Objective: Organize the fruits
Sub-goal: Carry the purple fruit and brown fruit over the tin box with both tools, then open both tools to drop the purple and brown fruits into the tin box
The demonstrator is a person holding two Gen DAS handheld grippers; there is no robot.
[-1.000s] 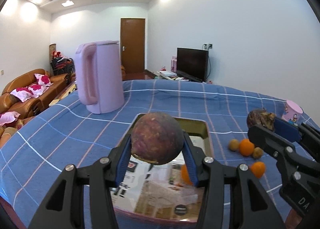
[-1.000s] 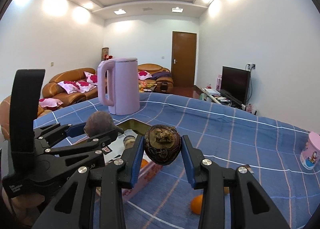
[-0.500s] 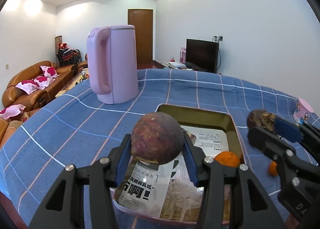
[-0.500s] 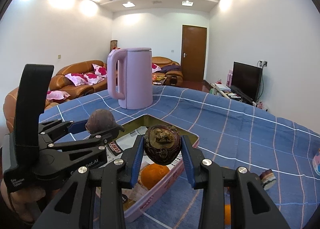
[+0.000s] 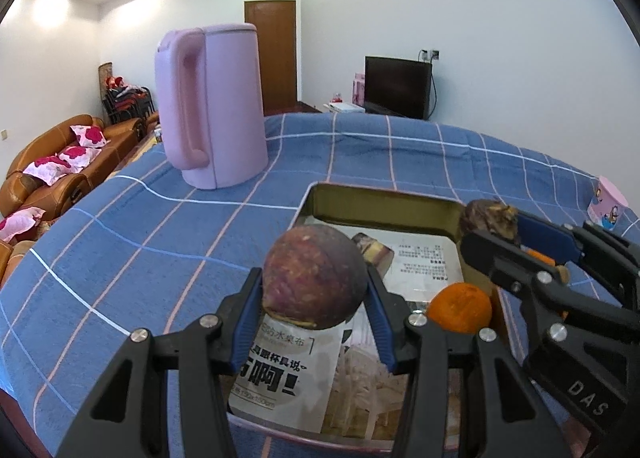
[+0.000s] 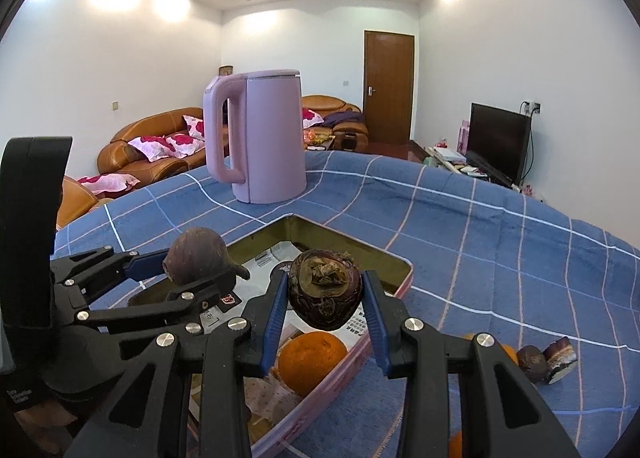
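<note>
Fingers on both grippers are clamped on fruit: left gripper (image 5: 316,312) pinches a smooth purple mangosteen (image 5: 315,276), right gripper (image 6: 325,308) pinches a second mangosteen (image 6: 325,289), blue pads on opposite sides of each

Both fruits hang above the tin tray (image 6: 394,284) and touch nothing in it: left one over the tray's near end, right one over its right rim. My read is both are staged for release into the tray, where one orange (image 6: 312,362) already sits by the right rim on the paper liner (image 5: 286,374). Side pinch leaves the underside clear for a straight drop

Orientation: fruits are near-round, so no real long axis, only the stem-to-base one. Right fruit has its dried calyx facing back at the right wrist camera, tipped slightly up, so that axis runs roughly along the fingers. Left fruit's pale cap shows at its underside, axis roughly vertical

More fruit pieces (image 6: 546,362) lie on the blue checked cloth (image 6: 500,242) off the tray's right rim, not yet collected. Pink kettle (image 5: 210,105) stands beyond the tray's far left corner, well apart
</note>
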